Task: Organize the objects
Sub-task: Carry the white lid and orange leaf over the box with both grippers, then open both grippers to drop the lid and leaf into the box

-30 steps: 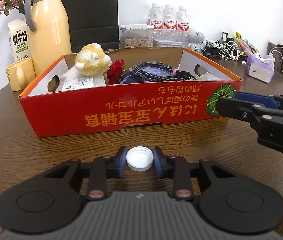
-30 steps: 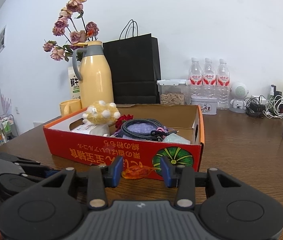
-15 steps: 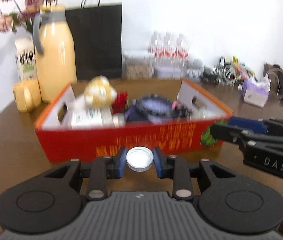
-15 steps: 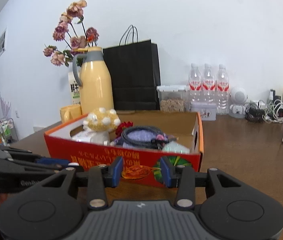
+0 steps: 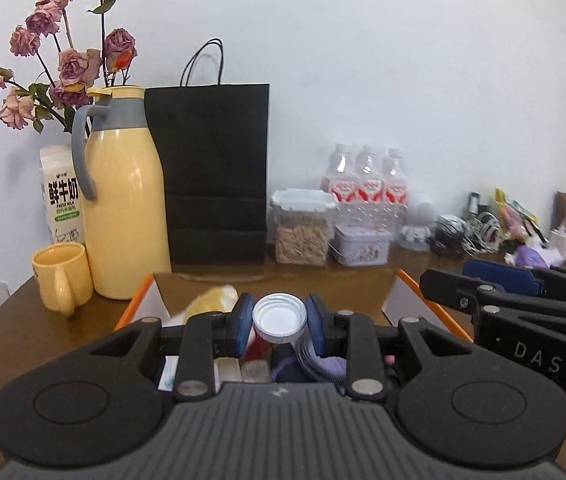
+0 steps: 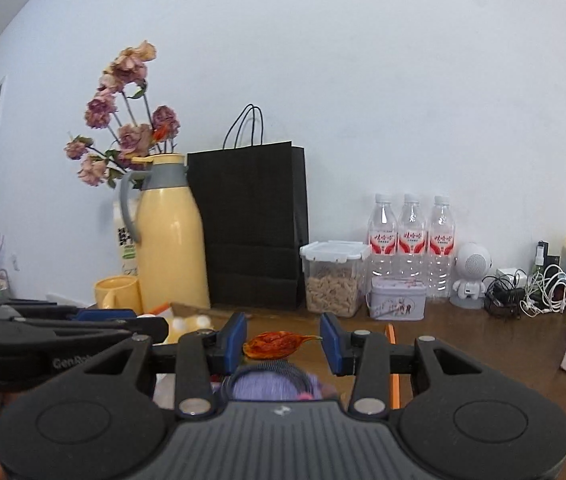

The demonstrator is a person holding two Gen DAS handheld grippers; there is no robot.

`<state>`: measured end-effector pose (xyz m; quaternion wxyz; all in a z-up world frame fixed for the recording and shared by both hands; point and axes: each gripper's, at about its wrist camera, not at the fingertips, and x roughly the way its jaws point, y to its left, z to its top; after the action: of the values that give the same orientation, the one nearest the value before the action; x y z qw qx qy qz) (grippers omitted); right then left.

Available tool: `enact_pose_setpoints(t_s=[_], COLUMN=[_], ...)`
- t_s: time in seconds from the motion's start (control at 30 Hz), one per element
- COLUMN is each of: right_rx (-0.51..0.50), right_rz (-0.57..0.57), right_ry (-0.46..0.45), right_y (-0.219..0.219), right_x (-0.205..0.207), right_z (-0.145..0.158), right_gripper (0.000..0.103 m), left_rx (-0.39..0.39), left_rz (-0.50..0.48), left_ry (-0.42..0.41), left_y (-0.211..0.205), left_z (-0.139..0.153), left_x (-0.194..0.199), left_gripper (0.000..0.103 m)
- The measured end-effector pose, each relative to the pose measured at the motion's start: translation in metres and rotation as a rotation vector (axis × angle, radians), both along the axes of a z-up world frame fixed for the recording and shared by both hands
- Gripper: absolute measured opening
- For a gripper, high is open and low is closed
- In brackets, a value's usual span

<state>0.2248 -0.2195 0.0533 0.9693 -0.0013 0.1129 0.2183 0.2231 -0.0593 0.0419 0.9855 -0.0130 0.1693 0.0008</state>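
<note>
Now both claws are riding higher over the box (image 5: 407, 300): the left claw (image 5: 279, 323) clamping the white cap (image 5: 279, 316), the right claw (image 6: 283, 345) gripping the orange leaf (image 6: 273, 345), nearing drop-off.

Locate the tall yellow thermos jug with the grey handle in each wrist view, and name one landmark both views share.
Left wrist view: the tall yellow thermos jug stands left of centre, behind a yellow mug.
Right wrist view: the jug is left of centre, further in from the edge, against the black paper bag's left side.
Shared landmark: the black paper bag, right of the jug in both.
</note>
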Motion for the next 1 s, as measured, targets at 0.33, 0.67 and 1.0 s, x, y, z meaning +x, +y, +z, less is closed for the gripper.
enact_pose_setpoints(t_s=[0.33,0.67,1.0], right_rx=[-0.004,-0.040,-0.037], right_rz=[-0.044,-0.058,-0.074], right_ry=[0.112,0.149,0.102], right_y=[0.008,0.011,0.010], right_x=[0.048,0.045,0.034], right_z=[-0.038,-0.051,-0.048], right_gripper=[0.039,0.058,0.103], left_rx=[-0.007,0.057,0.038], left_rz=[-0.002,0.094,0.153], left_ry=[0.061,0.014,-0.031], left_y=[0.010,0.011,0.026], left_z=[-0.036,-0.035,-0.029], left_x=[0.037,0.023,0.015], left_gripper=[0.029,0.085,0.103])
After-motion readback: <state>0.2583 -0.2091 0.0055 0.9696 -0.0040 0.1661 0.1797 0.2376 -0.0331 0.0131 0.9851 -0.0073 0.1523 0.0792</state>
